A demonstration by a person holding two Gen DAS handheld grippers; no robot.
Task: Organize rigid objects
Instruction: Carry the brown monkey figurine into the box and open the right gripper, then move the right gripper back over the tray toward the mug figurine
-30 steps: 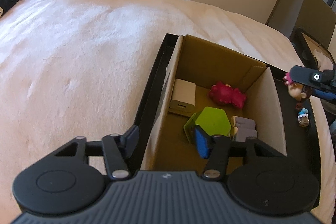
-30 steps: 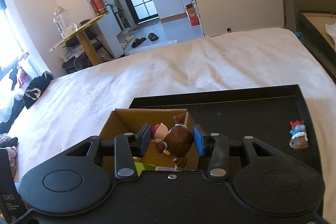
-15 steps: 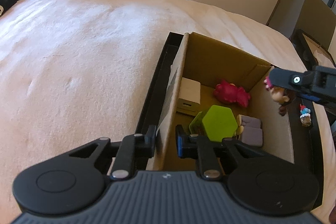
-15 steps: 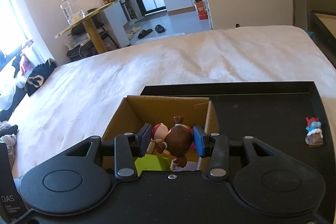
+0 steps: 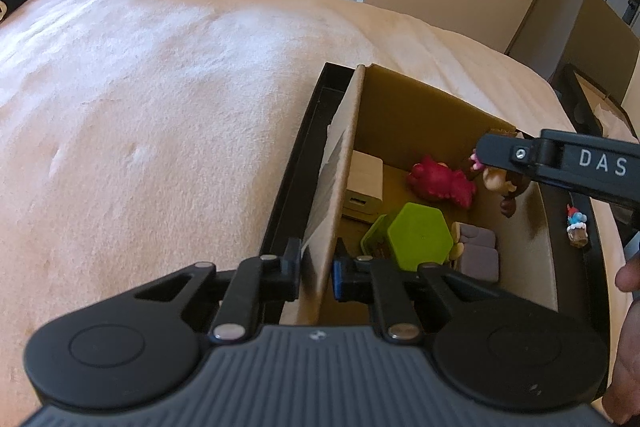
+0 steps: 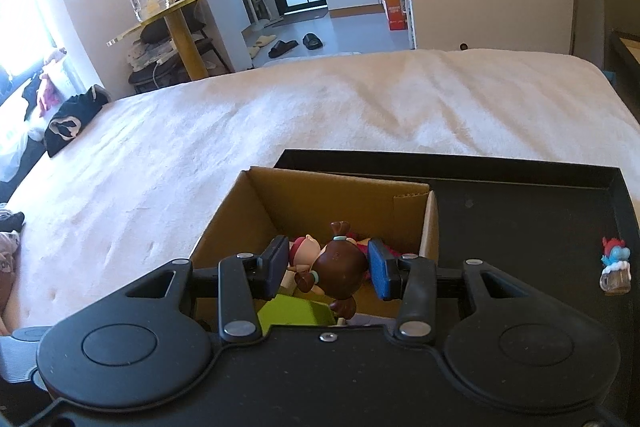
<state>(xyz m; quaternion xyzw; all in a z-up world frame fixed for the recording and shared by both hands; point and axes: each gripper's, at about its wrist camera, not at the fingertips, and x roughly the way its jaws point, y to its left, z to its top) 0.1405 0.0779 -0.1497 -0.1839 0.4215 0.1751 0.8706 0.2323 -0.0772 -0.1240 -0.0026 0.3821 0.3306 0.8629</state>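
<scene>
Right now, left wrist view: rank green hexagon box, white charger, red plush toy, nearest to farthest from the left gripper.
From the left gripper, clamped on the cardboard box wall:
1. Green hexagon box, just ahead, right of the wall.
2. White charger, farther in, against the wall.
3. Red plush toy, toward the far right corner.

1. The left gripper (image 5: 316, 273) is sitting low and level, its two fingers drawn close together and pinching a thin cardboard wall between the pads.
2. The right gripper (image 6: 328, 269) is hovering at a raised position, its fingers clamping a small brown-haired figurine (image 6: 330, 267).
3. The person's bare fingers (image 5: 628, 277) are showing at the right edge of the left wrist view.
</scene>
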